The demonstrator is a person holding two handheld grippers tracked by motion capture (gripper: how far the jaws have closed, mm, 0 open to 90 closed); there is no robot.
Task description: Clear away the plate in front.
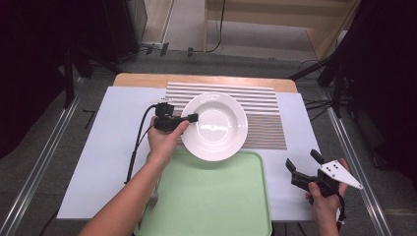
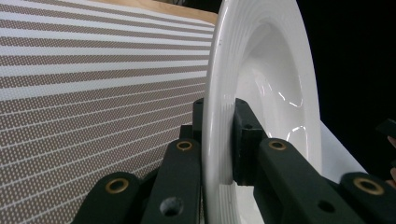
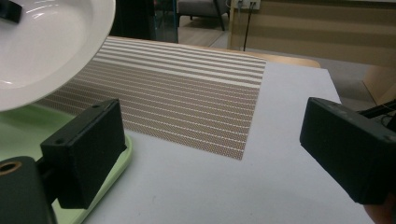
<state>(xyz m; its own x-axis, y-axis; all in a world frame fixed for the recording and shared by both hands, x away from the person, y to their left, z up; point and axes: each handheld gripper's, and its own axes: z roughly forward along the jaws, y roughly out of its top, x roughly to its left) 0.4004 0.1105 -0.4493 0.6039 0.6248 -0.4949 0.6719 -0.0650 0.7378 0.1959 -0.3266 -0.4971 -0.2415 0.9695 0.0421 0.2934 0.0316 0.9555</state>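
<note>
Left claw (image 1: 193,118) clamped on rim of white soup plate (image 1: 215,125), plate lifted, straddling striped placemat (image 1: 265,118) and green tray (image 1: 206,196). Right claw (image 1: 305,164) wide open, empty, idle. Remaining: set plate on tray, release.

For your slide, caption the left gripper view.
Left gripper shut on the white plate's rim, above the striped mat.

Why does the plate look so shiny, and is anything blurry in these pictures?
High view: ceiling light glares off the plate, and the room's edges go dark. Left gripper view: bright streaks in the bowl; the near tongs look slightly soft. Right gripper view: its tongs blur, the striped mat stays sharp.
</note>
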